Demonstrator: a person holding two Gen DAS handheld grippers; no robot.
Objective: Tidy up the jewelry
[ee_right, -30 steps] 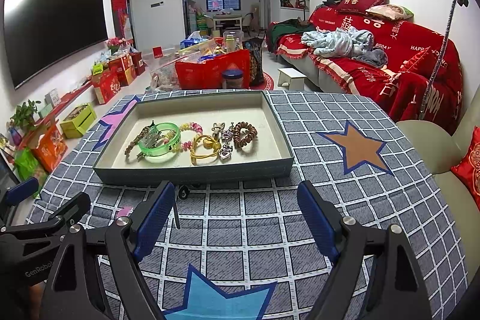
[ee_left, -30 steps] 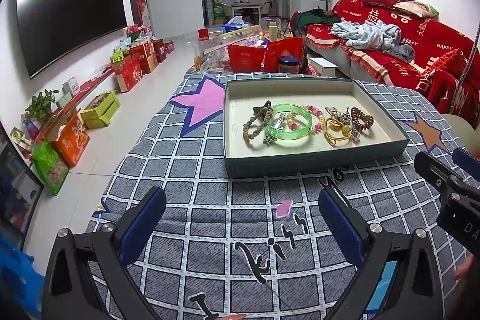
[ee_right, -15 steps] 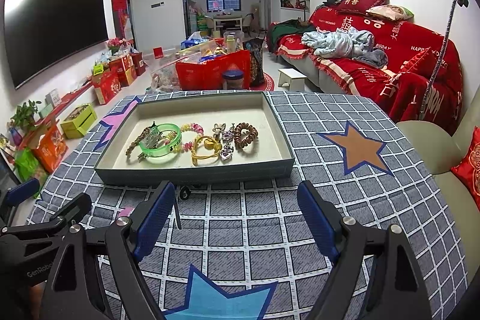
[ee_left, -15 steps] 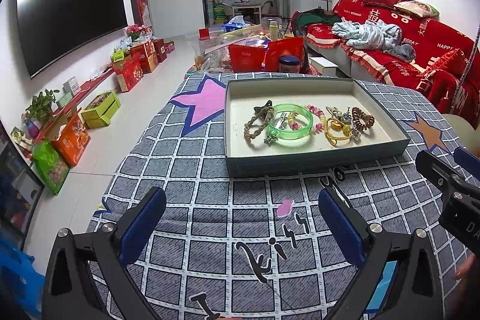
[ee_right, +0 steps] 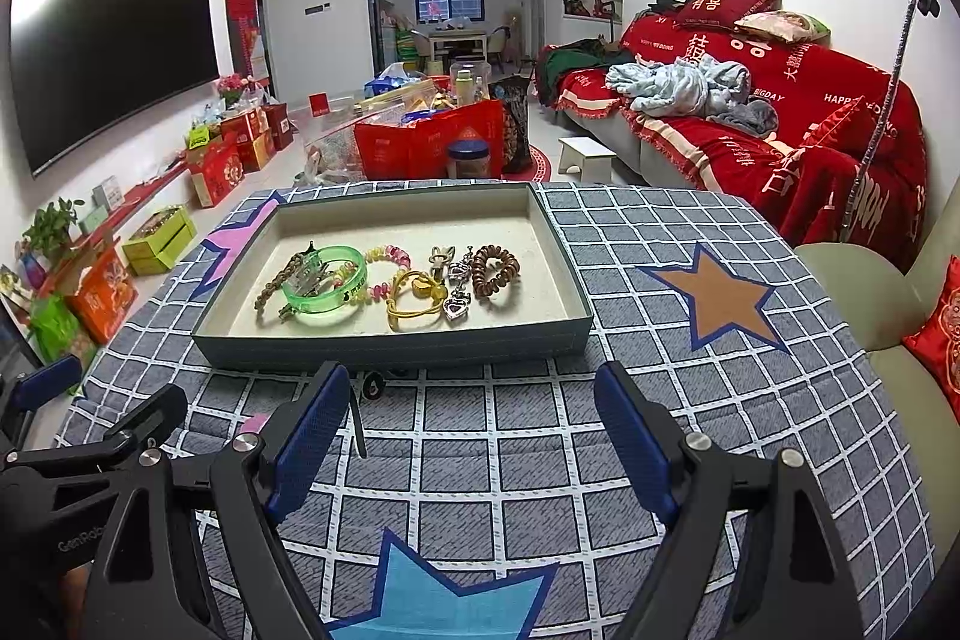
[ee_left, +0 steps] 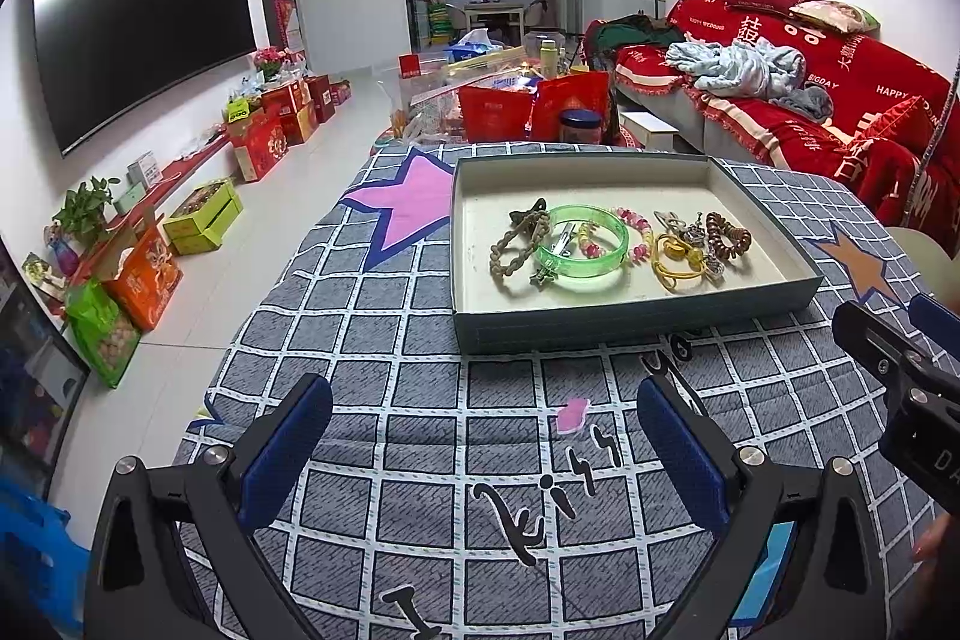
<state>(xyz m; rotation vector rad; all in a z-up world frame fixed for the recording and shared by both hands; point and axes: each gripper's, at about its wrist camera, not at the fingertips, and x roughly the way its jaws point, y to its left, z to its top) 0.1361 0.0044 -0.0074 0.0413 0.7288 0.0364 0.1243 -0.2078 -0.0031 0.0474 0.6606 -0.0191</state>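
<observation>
A shallow grey box sits on the checked tablecloth and holds the jewelry in a row. In it lie a braided tan band, a green bangle, a pink bead bracelet, a yellow cord with a charm, silver heart charms and a brown coil tie. My left gripper hovers open over the cloth in front of the box, nothing between its blue pads. My right gripper is open beside it, also empty.
The table's left edge drops to a floor with cartons and bags. A red sofa runs along the right, with a pale chair at the table's right side. Red bags stand beyond the far edge. A metal pole leans against the sofa.
</observation>
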